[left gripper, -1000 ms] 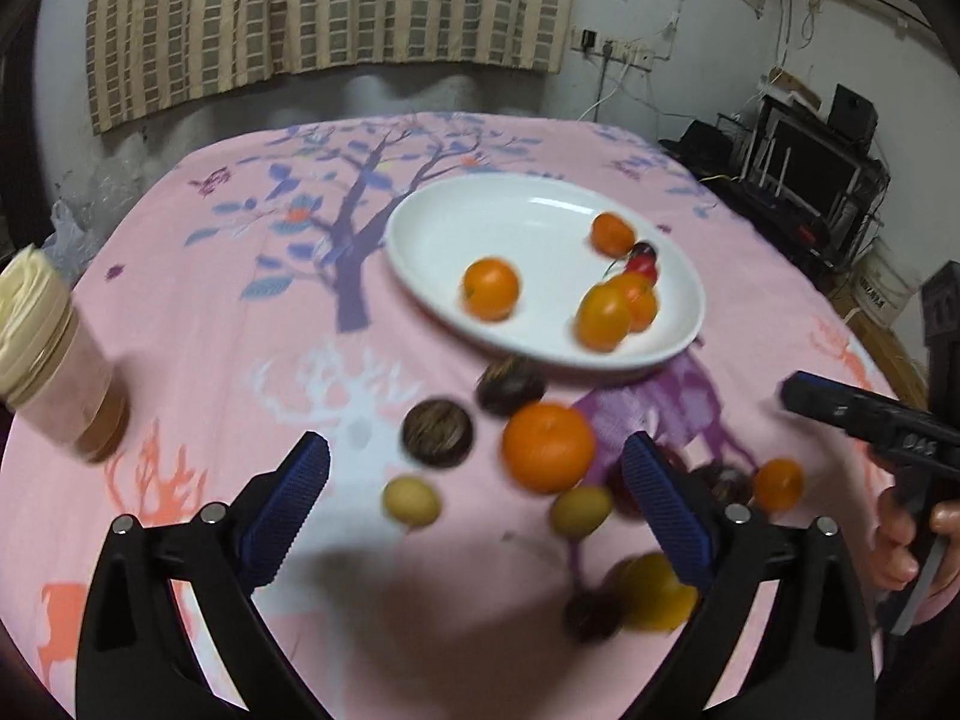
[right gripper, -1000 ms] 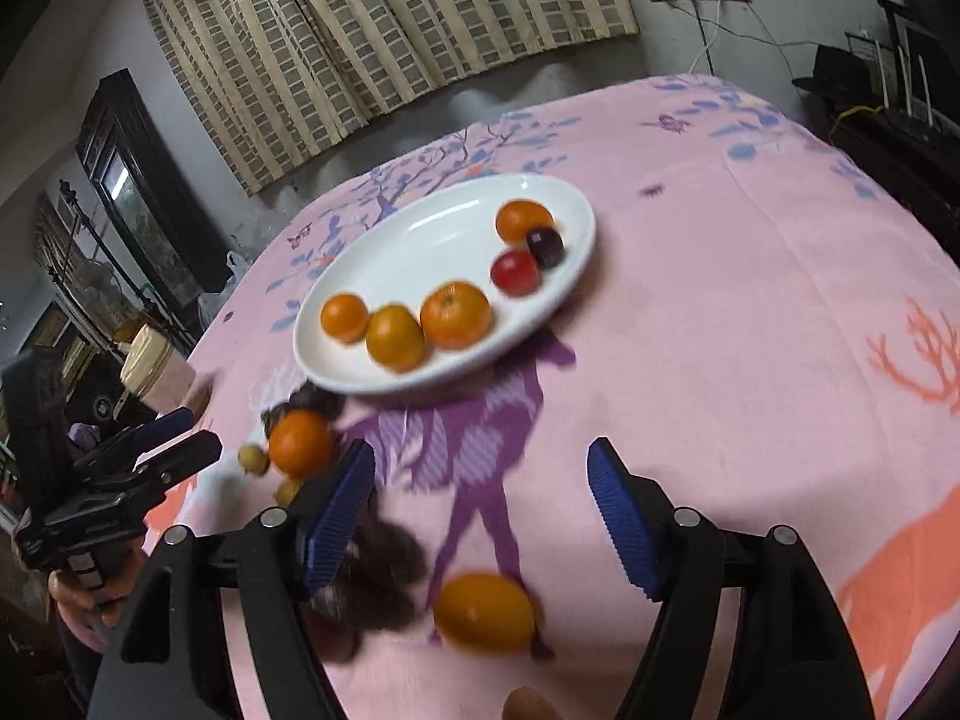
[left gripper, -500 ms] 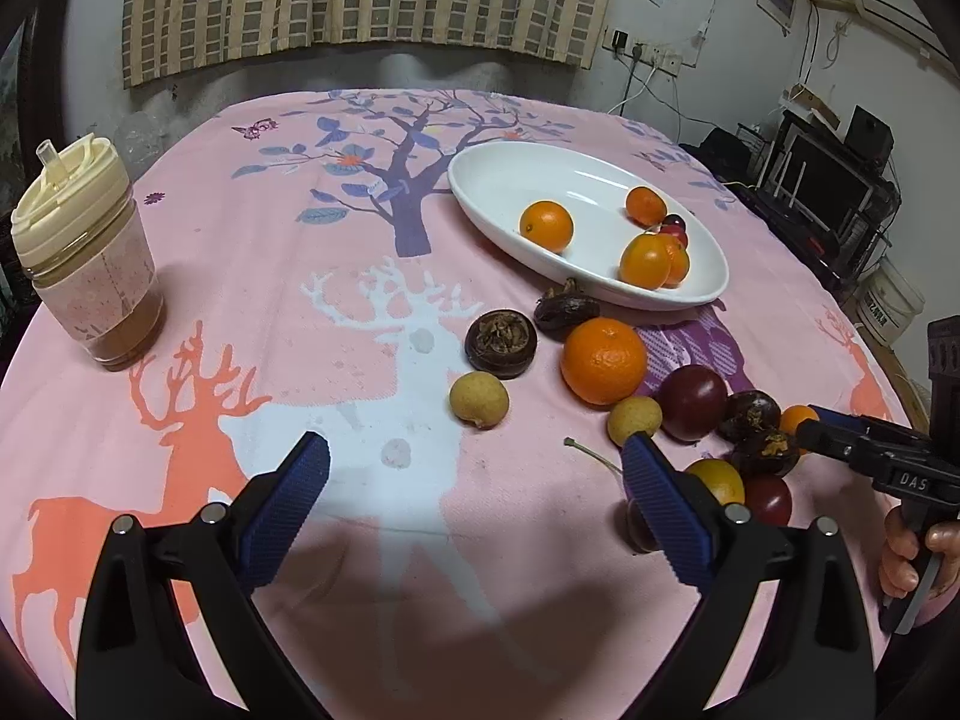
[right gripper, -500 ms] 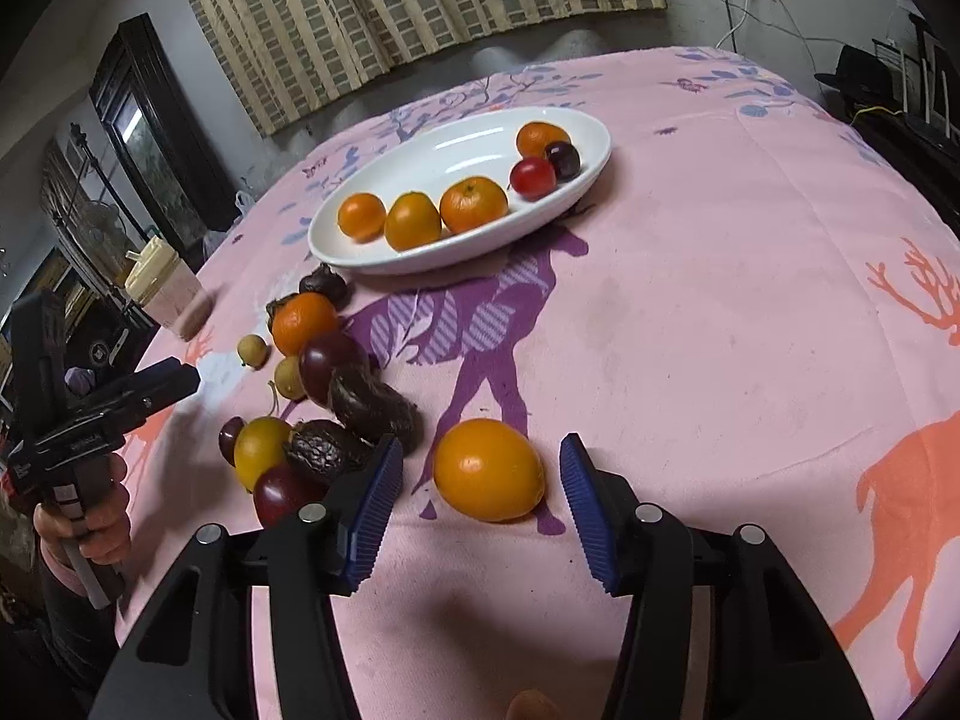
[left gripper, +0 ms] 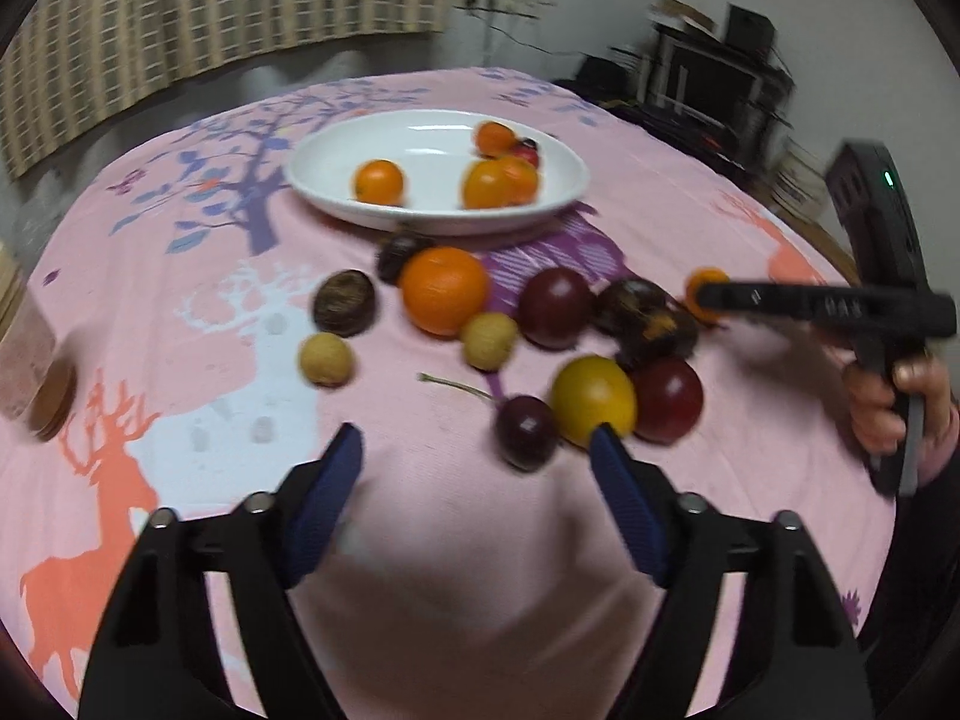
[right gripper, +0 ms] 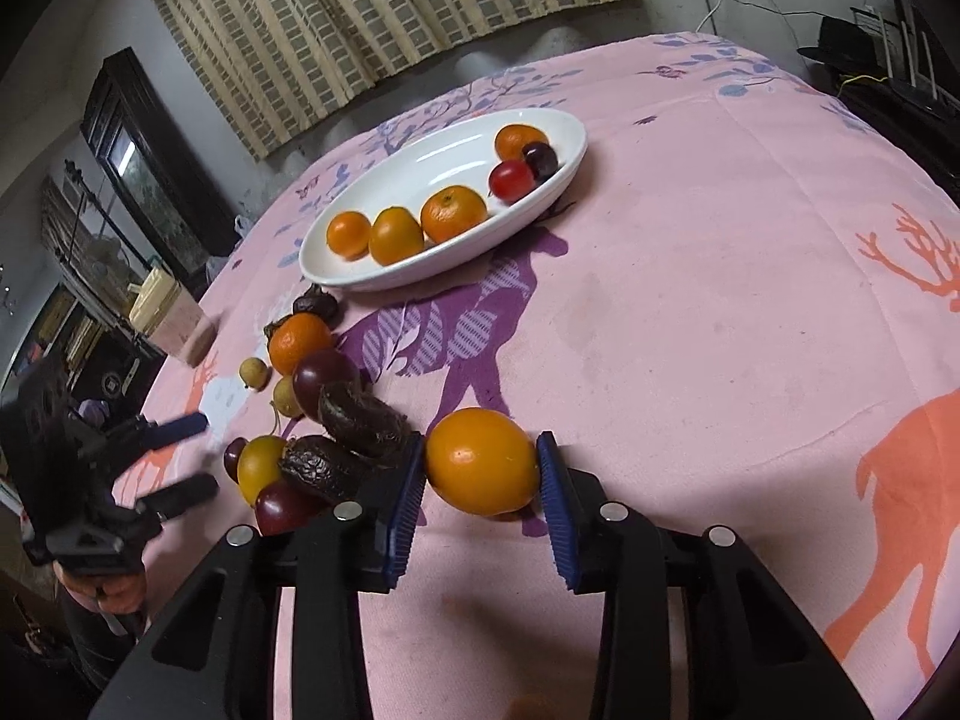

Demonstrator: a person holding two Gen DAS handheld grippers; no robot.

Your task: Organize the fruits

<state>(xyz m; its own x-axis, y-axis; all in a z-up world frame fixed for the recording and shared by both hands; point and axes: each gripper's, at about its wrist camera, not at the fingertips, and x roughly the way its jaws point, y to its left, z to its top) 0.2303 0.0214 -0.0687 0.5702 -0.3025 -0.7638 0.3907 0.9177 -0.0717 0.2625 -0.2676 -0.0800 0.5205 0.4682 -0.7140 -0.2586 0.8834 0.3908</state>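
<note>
Right gripper [right gripper: 483, 483] blue pads clamp the round orange citrus fruit [right gripper: 482, 461] on the pink patterned tablecloth [right gripper: 690, 312]; left gripper [left gripper: 477, 468] gapes wide, holding nothing.

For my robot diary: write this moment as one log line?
right tool: closing around orange | left tool: open, empty | plate: six fruits

Loose fruits [left gripper: 543, 336] cluster on the cloth near the white plate [right gripper: 384, 273] holding six.
</note>
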